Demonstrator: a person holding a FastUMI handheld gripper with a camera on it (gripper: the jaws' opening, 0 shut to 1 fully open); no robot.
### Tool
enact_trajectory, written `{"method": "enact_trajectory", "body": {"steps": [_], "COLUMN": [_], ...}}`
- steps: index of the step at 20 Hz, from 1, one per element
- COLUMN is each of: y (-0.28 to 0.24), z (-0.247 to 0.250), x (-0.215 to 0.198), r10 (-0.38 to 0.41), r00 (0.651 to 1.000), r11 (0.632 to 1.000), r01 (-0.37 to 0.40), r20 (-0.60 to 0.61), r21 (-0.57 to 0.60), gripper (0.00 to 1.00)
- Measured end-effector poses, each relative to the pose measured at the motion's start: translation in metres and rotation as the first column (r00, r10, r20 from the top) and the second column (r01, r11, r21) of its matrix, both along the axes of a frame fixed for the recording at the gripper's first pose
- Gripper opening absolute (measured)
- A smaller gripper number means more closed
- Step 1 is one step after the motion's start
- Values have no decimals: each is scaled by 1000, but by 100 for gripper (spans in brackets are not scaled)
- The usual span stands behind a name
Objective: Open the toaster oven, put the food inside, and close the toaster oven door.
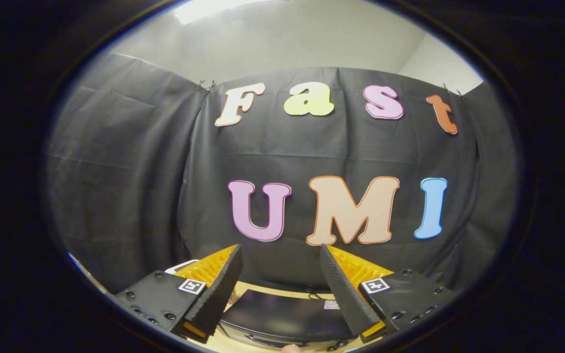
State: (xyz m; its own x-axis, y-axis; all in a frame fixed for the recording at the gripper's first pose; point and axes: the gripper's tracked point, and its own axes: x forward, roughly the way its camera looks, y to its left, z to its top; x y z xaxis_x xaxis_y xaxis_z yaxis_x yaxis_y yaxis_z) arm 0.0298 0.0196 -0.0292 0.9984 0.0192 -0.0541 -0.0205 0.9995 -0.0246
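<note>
My gripper [280, 255] is held high and stands open, with nothing between its fingers. Below and between the fingers lies the dark top of the toaster oven [282, 314], seen from above on a light wooden table [272, 290]. The oven's front edge with a handle or knobs shows at its near side, and I cannot tell whether the door is open. A white rim of a plate [180, 266] peeks out behind the left finger. Food is hidden from me.
The black cloth wall [140, 171] rises right behind the table and wraps around to both sides. A pale wall and ceiling light show above it. A small bit of a person's hand [293, 348] sits at the near edge below the oven.
</note>
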Motion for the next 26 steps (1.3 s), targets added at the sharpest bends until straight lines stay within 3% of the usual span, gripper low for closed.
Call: {"method": "enact_trajectory", "body": {"steps": [3,6,10,14,21,26], "y": [7,13,10,-1,-11,-14], "z": [-21,-87,-188,-252,-300,-302], "x": [10,24,20,8,-30,-45], "r10": [20,46,39,12,6,32], "r00": [1000,994,959,914,861,870], "r11": [1000,998,999,999,1000,998], "r01": [-19,-43,-27,10,8,-1], "r20": [-12,-100,-280,-405,-508,-491], "r21": [11,39,46,54,24,63], "gripper": [100,100,100,100,100,100]}}
